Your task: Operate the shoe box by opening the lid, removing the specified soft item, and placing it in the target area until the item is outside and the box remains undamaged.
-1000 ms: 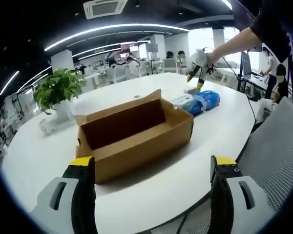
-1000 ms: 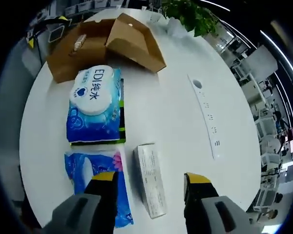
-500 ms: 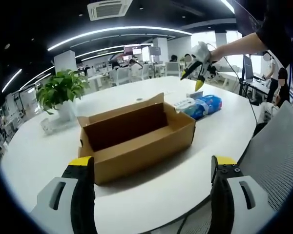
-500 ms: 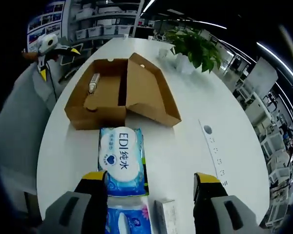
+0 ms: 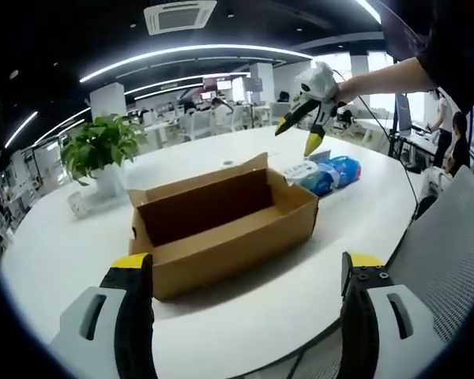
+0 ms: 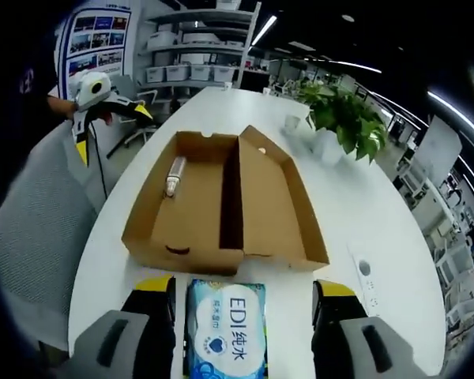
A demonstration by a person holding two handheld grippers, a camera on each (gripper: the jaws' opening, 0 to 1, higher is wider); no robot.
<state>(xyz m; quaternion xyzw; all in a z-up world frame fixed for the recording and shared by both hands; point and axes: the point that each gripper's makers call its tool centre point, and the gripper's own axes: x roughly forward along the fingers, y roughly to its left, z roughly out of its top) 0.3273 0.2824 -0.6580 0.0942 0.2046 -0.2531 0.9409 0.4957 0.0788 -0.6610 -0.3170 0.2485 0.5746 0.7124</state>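
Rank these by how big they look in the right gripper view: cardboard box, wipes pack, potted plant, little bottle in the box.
1. Open brown cardboard shoe box
2. Blue-and-white wipes pack, enlarged by nearness
3. Leafy green potted plant, farther off, so unsure
4. Small pale bottle

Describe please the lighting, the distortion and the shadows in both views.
Left gripper view: ceiling light strips bow into arcs, fisheye bending; the shoe box casts a soft shadow on the white table. Right gripper view: even light; the table edge curves strongly; the wipes pack shows mild glare.

- Bright, even office light falls from long ceiling strips (image 5: 182, 51).
- Windows (image 5: 363, 67) glare white.
- The white table (image 5: 245, 300) carries soft shadows.
- Fisheye bending grows toward the edges; distant desks look slightly blurred, perhaps from motion.
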